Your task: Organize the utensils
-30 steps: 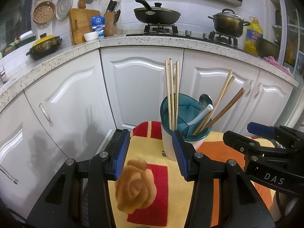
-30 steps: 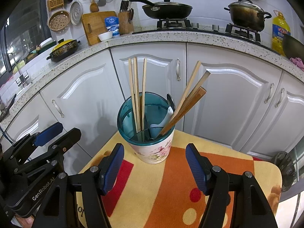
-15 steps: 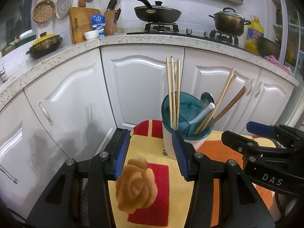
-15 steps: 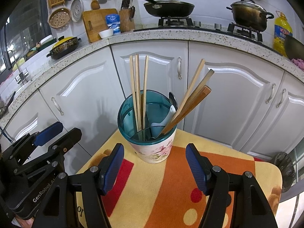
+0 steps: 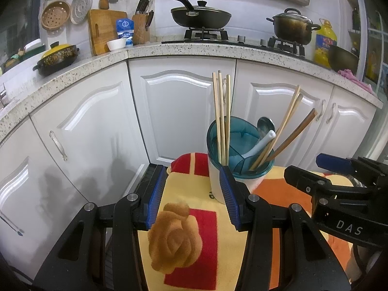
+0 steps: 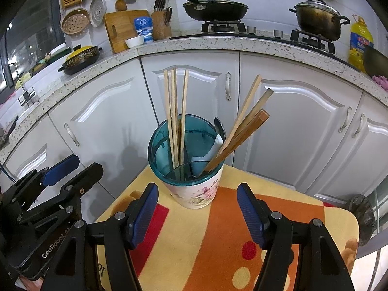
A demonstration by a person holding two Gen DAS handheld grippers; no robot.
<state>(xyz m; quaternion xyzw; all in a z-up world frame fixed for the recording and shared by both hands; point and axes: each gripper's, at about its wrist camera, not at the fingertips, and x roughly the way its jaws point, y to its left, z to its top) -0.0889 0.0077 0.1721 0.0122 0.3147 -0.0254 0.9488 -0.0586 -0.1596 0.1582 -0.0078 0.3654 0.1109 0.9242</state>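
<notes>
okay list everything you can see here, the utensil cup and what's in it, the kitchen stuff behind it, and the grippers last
Utensil holder: one, floral white cup with teal divided insert, on the cloth.
Pale chopsticks: about three or four, upright, left compartment.
Leaning chopsticks: about three, two pale and one brown, tilted right.
Spoons: a white one and a metal one, near the holder's middle.
Cloth: one, yellow, orange and red, under the holder.
Frying pan: one, black, lidded, on the stove.
Pot: one, dark, lidded, right burner.
Oil bottle: one, yellow, right counter.
Cutting board: one, wooden, against the wall.
Knife block: one, wooden, beside the board.
Casserole: one, yellow lid, left counter.
Cabinets: white, under the counter.
Left gripper: blue pads, jaws open, empty.
Right gripper: blue pads, jaws open, empty.
</notes>
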